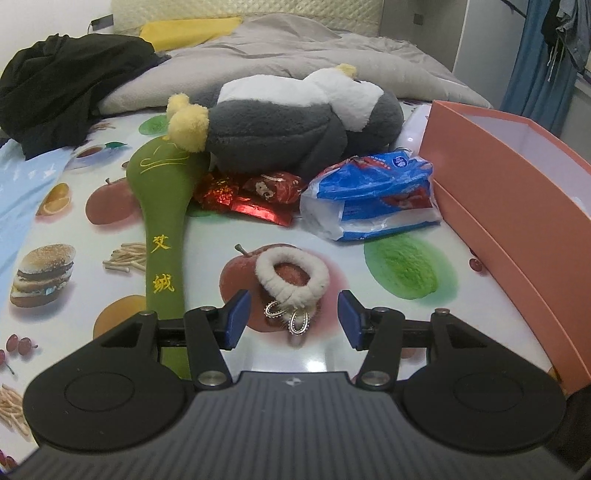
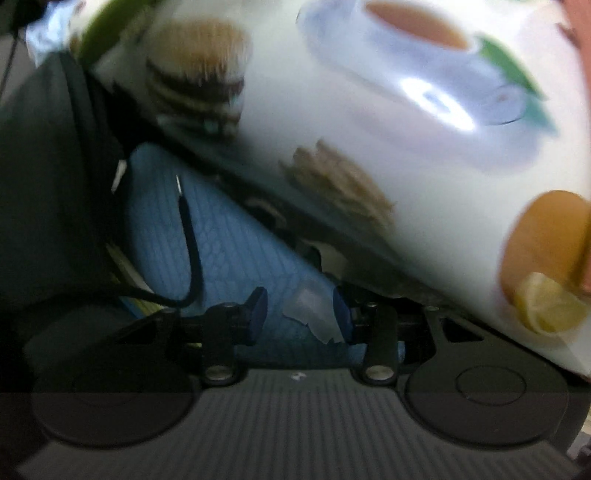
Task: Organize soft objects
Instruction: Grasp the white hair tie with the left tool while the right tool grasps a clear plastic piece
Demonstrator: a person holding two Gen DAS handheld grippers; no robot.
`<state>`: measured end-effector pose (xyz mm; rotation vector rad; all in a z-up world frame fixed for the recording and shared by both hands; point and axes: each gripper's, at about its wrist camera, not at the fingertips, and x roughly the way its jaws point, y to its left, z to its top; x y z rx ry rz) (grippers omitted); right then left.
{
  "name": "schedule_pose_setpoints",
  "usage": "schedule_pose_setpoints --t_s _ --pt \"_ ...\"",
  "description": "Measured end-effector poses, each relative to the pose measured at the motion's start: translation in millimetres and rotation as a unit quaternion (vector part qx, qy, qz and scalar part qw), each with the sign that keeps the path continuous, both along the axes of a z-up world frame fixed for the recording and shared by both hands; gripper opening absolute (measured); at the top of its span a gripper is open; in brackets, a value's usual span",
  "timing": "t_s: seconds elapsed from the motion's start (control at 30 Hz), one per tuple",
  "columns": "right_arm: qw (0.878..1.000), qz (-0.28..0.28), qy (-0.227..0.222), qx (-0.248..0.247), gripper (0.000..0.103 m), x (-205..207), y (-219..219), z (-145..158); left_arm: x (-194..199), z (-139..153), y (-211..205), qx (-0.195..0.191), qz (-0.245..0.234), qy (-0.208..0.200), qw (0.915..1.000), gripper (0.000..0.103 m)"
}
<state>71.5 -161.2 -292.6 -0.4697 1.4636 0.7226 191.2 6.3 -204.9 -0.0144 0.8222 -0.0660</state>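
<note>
In the left wrist view my left gripper (image 1: 293,319) is open, its blue pads either side of a white fluffy hair tie (image 1: 293,277) with a silver bow charm (image 1: 288,317) lying on the food-print tablecloth (image 1: 369,347). Beyond lie a green stuffed mallet (image 1: 164,206), a grey and white plush penguin (image 1: 295,118), red foil snack packets (image 1: 255,195) and a blue and white plastic packet (image 1: 373,195). A pink open box (image 1: 517,206) stands at the right. My right gripper (image 2: 299,314) is open and empty at the tablecloth's edge (image 2: 369,129), over blue fabric (image 2: 236,251).
A black garment (image 1: 62,81), a grey duvet (image 1: 280,51) and a yellow cloth (image 1: 188,31) lie at the back. Blue clothes (image 1: 543,55) hang at the right. A black cable (image 2: 190,240) crosses the blue fabric in the blurred right wrist view.
</note>
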Motion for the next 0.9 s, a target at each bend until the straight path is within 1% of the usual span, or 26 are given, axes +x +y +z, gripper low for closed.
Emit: schedule_pose_setpoints --t_s 0.13,0.23,0.4,0.43,0.47,0.5,0.7,0.77,0.9 --pt "0.999 0.025 0.021 -0.018 0.040 3 8 -18 0 -1 1 -0.006 0.002 -0.003 1.0000 0.058" --pt "0.998 0.041 0.020 -0.039 0.040 4 13 -28 0 -3 1 -0.006 0.000 -0.001 1.0000 0.058" --pt "0.996 0.055 0.035 -0.059 0.039 1 17 -43 1 -7 0 -0.007 0.005 0.001 1.0000 0.058" --pt "0.996 0.055 0.038 -0.063 0.036 1 18 -45 1 -8 1 -0.007 0.006 0.001 1.0000 0.058" --pt "0.996 0.056 0.036 -0.066 0.033 1 19 -47 1 -8 1 -0.009 0.007 0.001 0.9999 0.058" --pt "0.995 0.057 0.035 -0.067 0.033 0 19 -47 2 -8 1 -0.011 0.008 0.001 0.9999 0.058" --pt "0.995 0.061 0.033 -0.065 0.024 1 21 -47 6 -12 -1 -0.013 0.018 -0.002 0.9997 0.058" --pt "0.996 0.059 0.026 -0.061 0.019 1 20 -45 9 -14 -1 -0.014 0.024 -0.002 0.9996 0.058" --pt "0.998 0.045 -0.001 -0.049 0.018 2 16 -29 15 -18 0 -0.029 0.033 0.003 0.9990 0.058"
